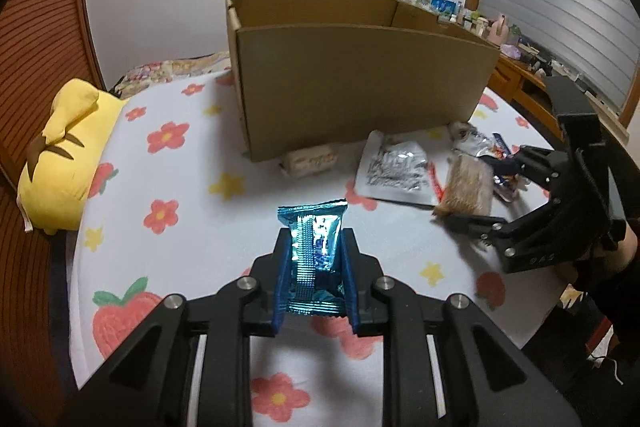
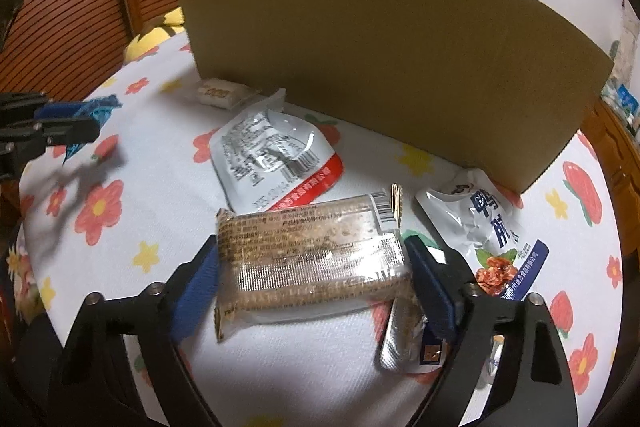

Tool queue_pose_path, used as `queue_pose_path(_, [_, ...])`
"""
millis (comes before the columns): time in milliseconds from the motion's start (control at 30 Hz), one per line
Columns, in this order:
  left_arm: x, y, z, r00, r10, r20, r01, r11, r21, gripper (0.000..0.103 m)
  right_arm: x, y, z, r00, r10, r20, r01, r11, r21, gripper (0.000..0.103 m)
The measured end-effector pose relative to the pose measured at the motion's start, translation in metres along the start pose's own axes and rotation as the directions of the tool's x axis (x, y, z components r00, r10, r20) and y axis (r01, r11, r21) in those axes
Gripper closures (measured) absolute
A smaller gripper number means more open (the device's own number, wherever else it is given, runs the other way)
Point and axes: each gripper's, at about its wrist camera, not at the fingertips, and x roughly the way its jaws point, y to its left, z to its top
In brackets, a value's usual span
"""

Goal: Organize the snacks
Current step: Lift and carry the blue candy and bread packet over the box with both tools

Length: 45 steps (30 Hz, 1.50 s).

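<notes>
Flower-printed bedspread (image 1: 192, 187) beneath cardboard box (image 1: 360, 83), beside slatted wooden panel (image 1: 44, 39).

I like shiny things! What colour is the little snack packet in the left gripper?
Shiny blue packet, seen best in the left wrist view.

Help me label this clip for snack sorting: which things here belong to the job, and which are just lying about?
Part of the job:
- blue snack packet, held in the left tool
- brown biscuit pack, between the right tool's pads
- silver pouch
- white-and-blue pouch
- small cream packet
- cardboard box

Just lying about:
- yellow plush pillow
- clutter on the wooden dresser
</notes>
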Motion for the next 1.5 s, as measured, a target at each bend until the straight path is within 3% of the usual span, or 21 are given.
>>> queue_pose_path(200, [-0.007,-0.012,0.007,1.0,-0.015,0.027,0.015,1.0,0.008,0.082,-0.006,0.005,-0.002,1.0,-0.01,0.016,0.01,1.0,-0.01,0.021])
queue_pose_path(500, [-0.016,-0.027,0.018,0.998,-0.022,0.058,0.021,0.999,0.024,0.082,-0.042,0.003,0.0,0.993,0.013,0.117,-0.016,1.0,0.02,0.021])
queue_pose_path(1100, [-0.032,-0.045,0.045,0.993,-0.019,0.117,0.012,0.998,0.06,0.082,-0.112,0.0,0.008,0.959,0.024,0.283,-0.033,0.999,0.026,0.02])
queue_pose_path(1500, [-0.026,-0.046,0.106,0.987,-0.021,0.162,0.002,0.993,0.117,0.082,-0.121,-0.026,0.051,0.951,0.007,0.309,-0.003,1.0,-0.015,0.02])
